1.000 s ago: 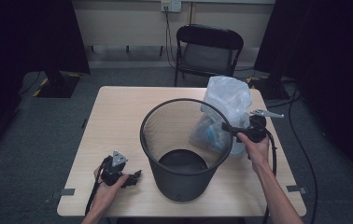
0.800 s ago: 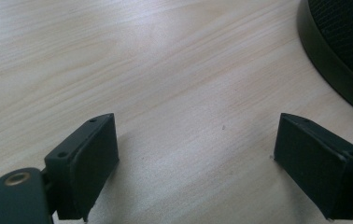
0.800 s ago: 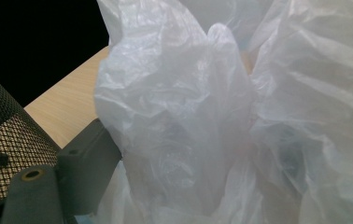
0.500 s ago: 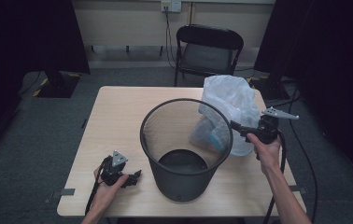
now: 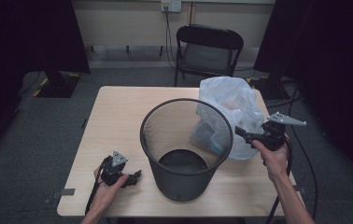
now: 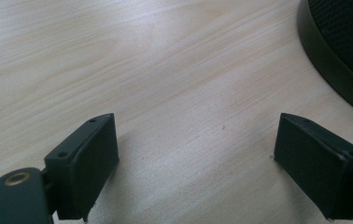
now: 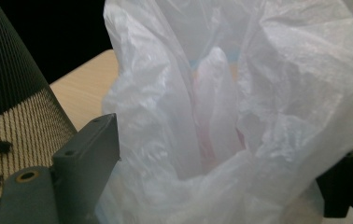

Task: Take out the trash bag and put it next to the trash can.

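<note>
**Plastic bag positioned at right of mesh bin, right gripper engaging**

Translucent white plastic bag (image 5: pixel 230 114), crumpled and holding pale contents that cannot be identified, is standing on the light wooden table (image 5: pixel 118 116) at its right side. It is sitting just to the right of the black round wire-mesh waste bin (image 5: pixel 184 149) and, in the high view, is touching or overlapping the bin's right rim; whether the two are actually in contact cannot be told.

The right gripper (image 5: pixel 241 133) is being held at the near right side of the bag, pointing left toward it. In the right gripper view, the bag's film (image 7: pixel 240 116) is bulging into the space between the two black jaws, which are standing wide apart. The left jaw is lying against or just beside the film; the right jaw is partly hidden behind it. Whether the pads are pressing on the film cannot be told.

The left gripper (image 5: pixel 135 176) is resting low on the table at the near left, just to the left of the bin's base. In the left gripper view, its jaws are standing wide apart with bare wood grain between them, and the bin's dark bottom edge (image 6: pixel 338 65) is showing at the upper right.

A black folding chair (image 5: pixel 207 51) is standing beyond the far edge of the table.
</note>
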A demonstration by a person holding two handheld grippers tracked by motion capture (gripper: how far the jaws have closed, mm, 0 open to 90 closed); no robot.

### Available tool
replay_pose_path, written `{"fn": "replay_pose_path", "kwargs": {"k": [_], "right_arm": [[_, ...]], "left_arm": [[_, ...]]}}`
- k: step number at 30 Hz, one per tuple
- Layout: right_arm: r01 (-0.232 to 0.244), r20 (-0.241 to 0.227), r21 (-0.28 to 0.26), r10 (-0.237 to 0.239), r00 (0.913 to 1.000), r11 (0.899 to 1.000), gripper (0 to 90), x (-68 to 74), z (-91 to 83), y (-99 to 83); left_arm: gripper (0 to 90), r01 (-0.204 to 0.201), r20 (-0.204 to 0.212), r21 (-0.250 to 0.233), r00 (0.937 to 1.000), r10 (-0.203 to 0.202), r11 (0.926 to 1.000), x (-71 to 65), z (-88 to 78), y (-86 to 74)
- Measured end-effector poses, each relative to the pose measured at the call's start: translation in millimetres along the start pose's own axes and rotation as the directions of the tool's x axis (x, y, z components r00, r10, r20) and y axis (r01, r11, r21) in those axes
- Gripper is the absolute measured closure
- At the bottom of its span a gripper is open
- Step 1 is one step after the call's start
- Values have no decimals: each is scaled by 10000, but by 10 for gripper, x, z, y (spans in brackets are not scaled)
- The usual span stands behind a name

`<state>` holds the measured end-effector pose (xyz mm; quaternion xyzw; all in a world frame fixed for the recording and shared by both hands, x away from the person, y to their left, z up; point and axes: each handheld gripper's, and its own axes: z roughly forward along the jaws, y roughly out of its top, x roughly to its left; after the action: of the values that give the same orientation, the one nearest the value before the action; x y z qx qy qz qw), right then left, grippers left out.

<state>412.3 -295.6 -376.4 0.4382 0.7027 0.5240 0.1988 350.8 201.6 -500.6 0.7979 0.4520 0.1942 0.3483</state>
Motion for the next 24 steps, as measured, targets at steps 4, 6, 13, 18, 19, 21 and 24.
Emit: {"fn": "replay_pose_path", "kwargs": {"k": [4,6,13,18,19,21,24], "right_arm": [[94,86,51,-94,9999,9999,155,-9,-108,-110],[144,82,-4,-144,9999,9999,156,0,-169,-164],[260,147,333,-265,9995,9991,156,47,-345,-448],[115,125,560,-122,9998,9984,159,62,-400,-638],[77,172,675,-88,9998,9977,159,64,-400,-679],[11,249,840,-32,9997,9965,163,68,-404,-760],[-288,184,1007,271,9995,9945,178,80,-407,-897]], "left_arm": [[129,2,7,0,10000,-2,10000,0,0,0],[129,-2,6,4,10000,2,10000,1,0,0],[129,2,5,3,10000,-2,10000,0,0,0],[129,9,-4,5,10000,-9,10000,-2,0,-1],[129,11,-17,-11,10000,-11,10000,-3,0,-1],[129,47,-52,-9,10000,-47,10000,-8,-1,-3],[130,57,-62,-11,10000,-57,10000,-9,-2,-3]]}}
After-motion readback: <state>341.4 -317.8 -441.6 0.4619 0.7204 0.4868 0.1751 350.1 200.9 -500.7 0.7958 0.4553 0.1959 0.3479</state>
